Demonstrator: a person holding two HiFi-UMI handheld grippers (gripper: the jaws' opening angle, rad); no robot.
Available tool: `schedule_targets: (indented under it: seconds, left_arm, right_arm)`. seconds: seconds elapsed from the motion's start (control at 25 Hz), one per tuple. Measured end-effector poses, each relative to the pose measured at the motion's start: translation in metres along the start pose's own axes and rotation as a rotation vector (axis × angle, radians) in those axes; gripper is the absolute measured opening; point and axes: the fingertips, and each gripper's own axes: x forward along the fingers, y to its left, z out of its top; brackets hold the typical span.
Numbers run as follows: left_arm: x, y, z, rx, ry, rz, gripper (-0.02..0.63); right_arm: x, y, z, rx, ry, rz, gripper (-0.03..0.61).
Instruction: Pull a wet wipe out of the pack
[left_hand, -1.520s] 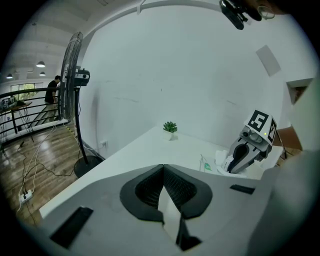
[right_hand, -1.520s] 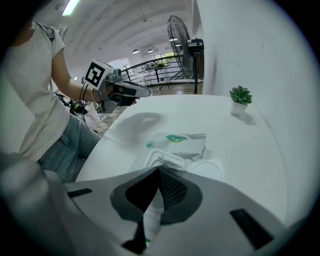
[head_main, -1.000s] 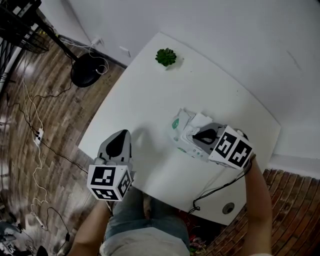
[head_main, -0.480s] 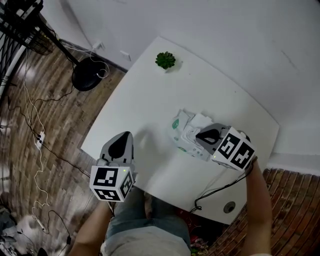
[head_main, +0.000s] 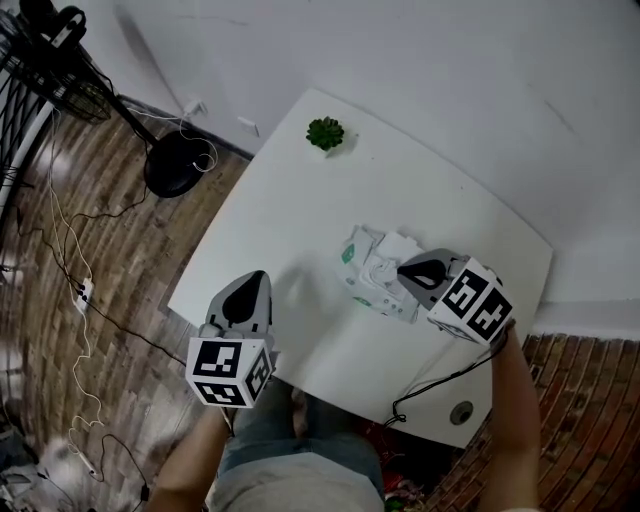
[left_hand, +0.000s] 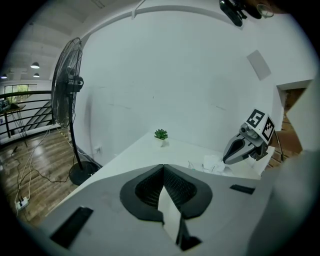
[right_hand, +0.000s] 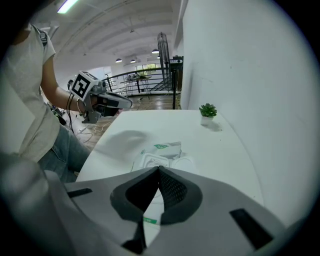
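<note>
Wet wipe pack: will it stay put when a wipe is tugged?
Probably not: the pack lies on the smooth table with the left gripper well away, so it may lift or slide. Its crumpled film looks soft, likely floppy.

The head view is dim and flat, and the white table (head_main: 300, 215) looks grey. A soft shadow lies on it beside the left gripper (head_main: 256, 278). The floor (head_main: 40, 440) at the lower left is smeared. Both gripper views are fisheye, with black corners and bent edges. Ceiling lamps (right_hand: 119, 60) glow far off, and the near foreground is soft.
</note>
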Motion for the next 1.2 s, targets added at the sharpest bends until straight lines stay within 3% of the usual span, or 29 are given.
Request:
schedule_targets:
  seconds: [0.72, 1.2]
  left_arm:
    - [-0.001, -0.020, 0.031, 0.034, -0.050, -0.055, 0.011]
    - [0.003, -0.052, 0.073, 0.067, -0.130, -0.115, 0.011]
  right_arm:
    - [-0.036, -0.003, 0.017, 0.104, -0.149, -0.124, 0.002]
    - [-0.099, -0.008, 0.037, 0.310, -0.427, -0.380, 0.002]
